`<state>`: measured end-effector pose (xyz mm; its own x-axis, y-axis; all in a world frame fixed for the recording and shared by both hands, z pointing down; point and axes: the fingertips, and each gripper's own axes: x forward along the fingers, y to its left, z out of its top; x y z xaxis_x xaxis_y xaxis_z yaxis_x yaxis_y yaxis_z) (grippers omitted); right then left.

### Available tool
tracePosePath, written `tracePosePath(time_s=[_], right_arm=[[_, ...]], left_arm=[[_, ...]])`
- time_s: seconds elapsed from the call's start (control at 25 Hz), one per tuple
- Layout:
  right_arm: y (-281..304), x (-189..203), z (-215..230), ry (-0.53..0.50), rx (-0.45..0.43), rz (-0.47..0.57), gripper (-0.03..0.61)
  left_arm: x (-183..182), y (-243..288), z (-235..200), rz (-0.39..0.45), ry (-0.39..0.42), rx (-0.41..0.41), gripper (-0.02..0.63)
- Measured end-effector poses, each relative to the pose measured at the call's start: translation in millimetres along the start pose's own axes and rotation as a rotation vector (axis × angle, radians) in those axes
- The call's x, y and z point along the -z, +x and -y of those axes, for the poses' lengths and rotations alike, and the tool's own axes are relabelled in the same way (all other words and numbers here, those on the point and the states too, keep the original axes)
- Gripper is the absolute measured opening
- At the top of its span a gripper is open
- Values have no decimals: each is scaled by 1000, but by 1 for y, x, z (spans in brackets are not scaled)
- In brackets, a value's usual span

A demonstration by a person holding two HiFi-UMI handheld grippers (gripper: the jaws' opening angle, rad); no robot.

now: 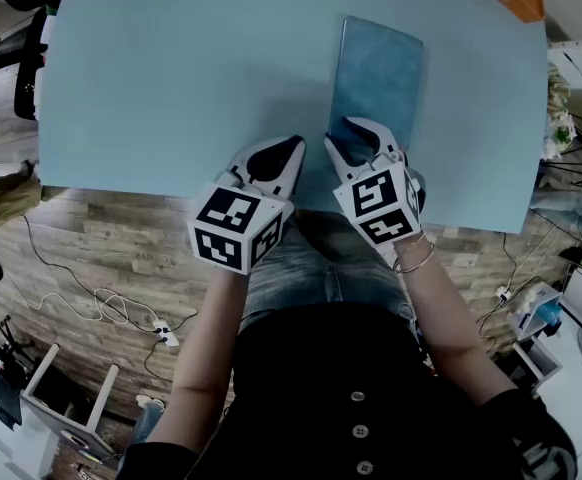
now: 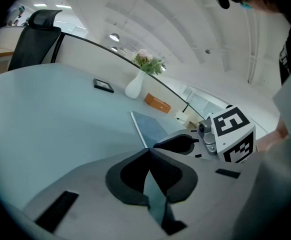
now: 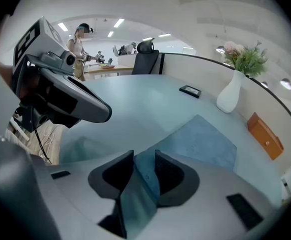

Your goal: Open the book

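Left gripper (image 1: 283,158): jaws pressed together at tips, nothing made out between them, nosed up to left edge of book (image 1: 381,68); likely there to steady or pry at that edge.

Book: flat on counter (image 1: 171,68), right of centre, cover down, closed.

Right gripper (image 1: 361,140): jaws slightly spread, straddling book's near end, probably lined up to catch cover.

Far right: vase (image 3: 229,98) holding flowers (image 3: 243,58).

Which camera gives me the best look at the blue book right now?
Head view: the flat blue book lies nearly whole, seen from above on the light-blue table. Left gripper view catches only a foreshortened sliver; right gripper view shows its cover at a low angle.
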<state>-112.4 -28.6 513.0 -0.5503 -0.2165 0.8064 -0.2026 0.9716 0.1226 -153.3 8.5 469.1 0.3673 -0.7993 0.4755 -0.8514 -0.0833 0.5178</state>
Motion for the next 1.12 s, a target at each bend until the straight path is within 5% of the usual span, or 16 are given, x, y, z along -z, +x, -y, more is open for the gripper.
tracePosePath(time_s=[1.12], right_arm=[[-27, -16, -3, 175, -36, 119, 17]], left_arm=[[-5, 4, 4, -37, 70, 38, 11]])
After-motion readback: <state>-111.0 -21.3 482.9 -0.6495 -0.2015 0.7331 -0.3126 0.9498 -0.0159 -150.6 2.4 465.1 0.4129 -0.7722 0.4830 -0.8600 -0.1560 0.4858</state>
